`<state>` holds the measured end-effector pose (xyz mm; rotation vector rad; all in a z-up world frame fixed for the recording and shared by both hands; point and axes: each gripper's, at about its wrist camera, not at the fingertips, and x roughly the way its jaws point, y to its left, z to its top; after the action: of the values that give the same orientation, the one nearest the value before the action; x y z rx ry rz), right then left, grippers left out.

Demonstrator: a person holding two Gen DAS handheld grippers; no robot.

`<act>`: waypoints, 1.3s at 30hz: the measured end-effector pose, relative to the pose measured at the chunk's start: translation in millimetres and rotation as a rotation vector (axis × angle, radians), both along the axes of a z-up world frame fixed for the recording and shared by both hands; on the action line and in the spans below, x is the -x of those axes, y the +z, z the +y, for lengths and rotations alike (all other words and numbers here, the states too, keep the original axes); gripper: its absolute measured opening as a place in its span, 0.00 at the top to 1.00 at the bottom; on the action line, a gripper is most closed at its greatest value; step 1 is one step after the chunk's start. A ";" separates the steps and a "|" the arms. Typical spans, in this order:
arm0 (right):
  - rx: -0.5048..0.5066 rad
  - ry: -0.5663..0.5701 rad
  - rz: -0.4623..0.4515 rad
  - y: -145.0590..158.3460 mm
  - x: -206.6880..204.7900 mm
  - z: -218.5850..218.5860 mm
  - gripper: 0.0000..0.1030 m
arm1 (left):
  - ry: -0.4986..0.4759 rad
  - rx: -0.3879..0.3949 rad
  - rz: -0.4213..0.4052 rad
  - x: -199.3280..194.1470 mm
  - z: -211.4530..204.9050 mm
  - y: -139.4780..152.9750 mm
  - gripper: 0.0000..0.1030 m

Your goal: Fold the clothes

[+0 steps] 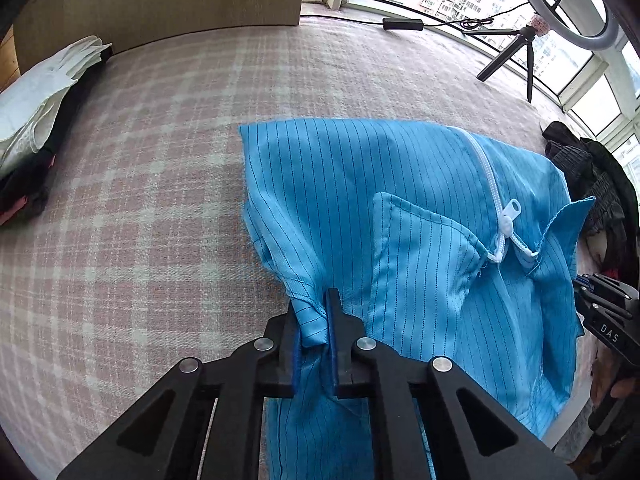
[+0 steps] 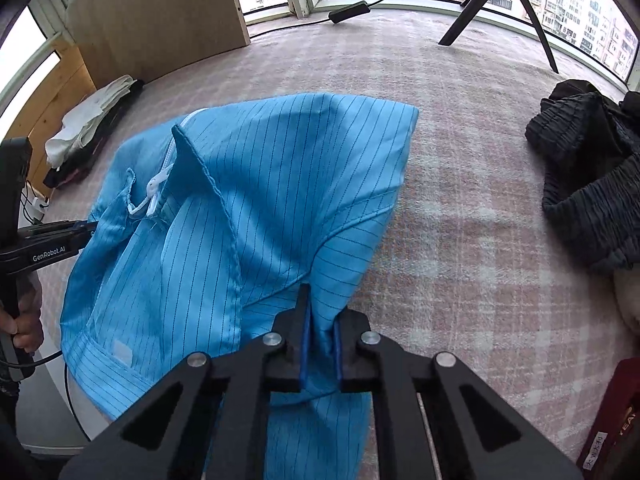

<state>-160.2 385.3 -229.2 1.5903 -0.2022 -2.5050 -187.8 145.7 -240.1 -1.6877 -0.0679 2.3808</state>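
**Both claws pinching the blue jacket**

Your left gripper sits low in the centre of the left wrist view, its jaws drawn narrow on a bunched fold of the blue pinstriped jacket. Cloth fills the gap between the blue-padded fingers and hangs down below them. Your right gripper is likewise closed to a narrow gap on another fold of the same jacket, low in the centre of the right wrist view.

Outward from the left claw, the jacket spreads up and to the right across the pink plaid cover. Its white zipper runs down the upper right part of the cloth, the pull tab lying by the open collar. Your right gripper's body shows at the right edge of that view, beside the jacket's edge.

In the right wrist view the jacket fills the centre and left, partly raised off the cover. A folded white garment lies on a dark pile at the far left of the left view. A heap of black clothes sits at the right edge of the right view, apart from the jacket. A black tripod stands at the upper right by the windows.
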 end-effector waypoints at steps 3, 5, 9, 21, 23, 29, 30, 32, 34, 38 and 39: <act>0.056 -0.017 0.029 15.4 -1.5 4.5 0.92 | 0.010 -0.030 0.026 -3.8 -7.9 17.6 0.93; 0.084 -0.020 0.039 25.6 -2.4 7.4 0.92 | 0.016 -0.045 0.047 -6.6 -13.5 30.4 0.96; 0.120 0.004 0.077 50.5 0.4 7.4 0.93 | 0.002 -0.061 0.092 -13.1 -20.2 55.8 0.96; 0.004 0.041 0.043 40.5 7.3 -1.9 0.93 | 0.043 -0.035 -0.004 5.4 -41.1 11.3 0.77; -0.040 0.042 0.010 26.3 11.8 1.5 0.85 | 0.049 -0.032 -0.005 3.8 -41.6 8.9 0.71; -0.095 0.040 -0.010 11.0 15.7 15.1 0.50 | 0.063 -0.025 -0.010 -0.7 -41.8 1.0 0.53; -0.104 0.043 -0.010 8.9 15.8 16.6 0.48 | 0.054 -0.032 -0.022 -0.5 -37.6 -3.2 0.53; -0.073 0.044 -0.032 0.6 16.7 19.2 0.43 | 0.037 -0.039 -0.040 -0.2 -28.9 -10.7 0.53; -0.027 0.053 -0.027 -4.3 14.7 18.6 0.28 | 0.018 0.011 -0.020 -1.3 -18.6 -11.7 0.54; 0.028 0.073 -0.003 2.2 8.4 15.2 0.21 | -0.012 0.028 0.001 -3.6 -7.8 -13.0 0.72; 0.044 0.072 0.000 5.1 7.1 15.4 0.37 | -0.012 0.009 -0.005 -3.3 -8.0 -13.5 0.83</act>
<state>-167.3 400.7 -224.1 1.5530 -0.1948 -2.4295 -184.5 137.7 -253.5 -1.6932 -0.0482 2.3713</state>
